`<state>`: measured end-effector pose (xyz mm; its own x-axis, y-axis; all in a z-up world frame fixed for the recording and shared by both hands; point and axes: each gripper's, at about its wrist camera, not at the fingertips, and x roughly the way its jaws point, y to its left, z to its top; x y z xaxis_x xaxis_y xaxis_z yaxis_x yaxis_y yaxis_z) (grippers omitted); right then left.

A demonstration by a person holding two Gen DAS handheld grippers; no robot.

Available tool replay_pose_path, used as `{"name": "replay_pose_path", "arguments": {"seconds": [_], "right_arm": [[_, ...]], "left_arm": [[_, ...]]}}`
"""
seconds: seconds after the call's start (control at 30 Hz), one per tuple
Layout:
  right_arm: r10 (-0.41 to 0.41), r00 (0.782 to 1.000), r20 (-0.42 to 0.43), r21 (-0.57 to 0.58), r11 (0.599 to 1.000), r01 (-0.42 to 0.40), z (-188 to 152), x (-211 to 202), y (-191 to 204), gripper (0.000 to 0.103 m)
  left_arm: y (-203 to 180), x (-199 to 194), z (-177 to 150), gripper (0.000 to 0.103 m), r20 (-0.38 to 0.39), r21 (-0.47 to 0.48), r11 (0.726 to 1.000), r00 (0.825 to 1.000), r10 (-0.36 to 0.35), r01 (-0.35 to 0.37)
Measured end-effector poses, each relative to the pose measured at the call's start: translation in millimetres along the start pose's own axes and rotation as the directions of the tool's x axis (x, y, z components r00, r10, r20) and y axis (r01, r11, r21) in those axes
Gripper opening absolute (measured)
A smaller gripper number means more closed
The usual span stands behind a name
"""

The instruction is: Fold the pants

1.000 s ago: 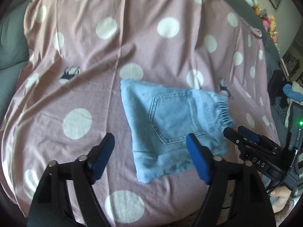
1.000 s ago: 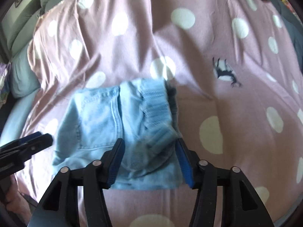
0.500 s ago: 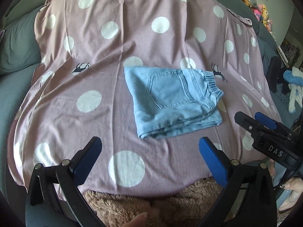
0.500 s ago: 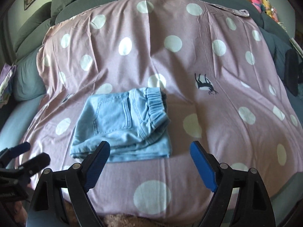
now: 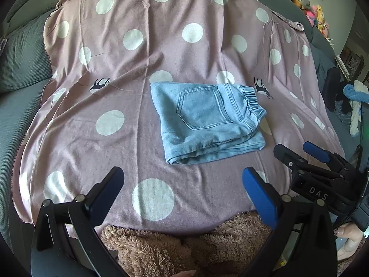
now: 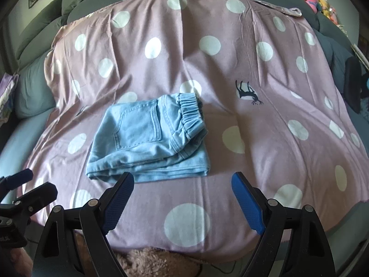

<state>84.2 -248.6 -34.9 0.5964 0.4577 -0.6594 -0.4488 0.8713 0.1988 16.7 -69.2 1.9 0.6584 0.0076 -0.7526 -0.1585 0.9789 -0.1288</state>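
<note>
The light blue denim pants (image 5: 207, 120) lie folded into a compact rectangle on the polka-dot sheet, back pocket up and elastic waistband at the right end. My left gripper (image 5: 182, 175) hovers open near the sheet's front edge, short of the pants, with nothing between its fingers. In the right wrist view the pants (image 6: 147, 143) sit just beyond my right gripper (image 6: 183, 179), which is also open and empty. Each gripper shows in the other's view: the right gripper (image 5: 306, 152) at the right side, the left gripper (image 6: 27, 182) at the left edge.
A mauve sheet with white dots (image 5: 150, 46) covers a grey sofa (image 5: 20, 57). Brown fluffy fabric (image 5: 161, 249) lies at the near edge below the grippers. Plush toys (image 5: 311, 7) and a black chair (image 5: 332, 87) stand at the far right.
Both grippers have pulled back from the pants toward the sheet's near edge and opened wider. The waistband that was between the right fingers now lies free on the folded pants.
</note>
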Motion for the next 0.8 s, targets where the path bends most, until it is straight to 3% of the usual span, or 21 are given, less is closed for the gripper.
{"name": "replay_pose_path", "arguments": {"seconds": [0.8], "right_arm": [[-0.023, 1.000, -0.017, -0.012, 1.000, 0.022, -3.8, 6.8, 8.2, 0.086]], "left_arm": [[3.0, -0.6, -0.3, 0.102, -0.001, 0.001, 1.000, 1.000, -0.012, 0.012]]}}
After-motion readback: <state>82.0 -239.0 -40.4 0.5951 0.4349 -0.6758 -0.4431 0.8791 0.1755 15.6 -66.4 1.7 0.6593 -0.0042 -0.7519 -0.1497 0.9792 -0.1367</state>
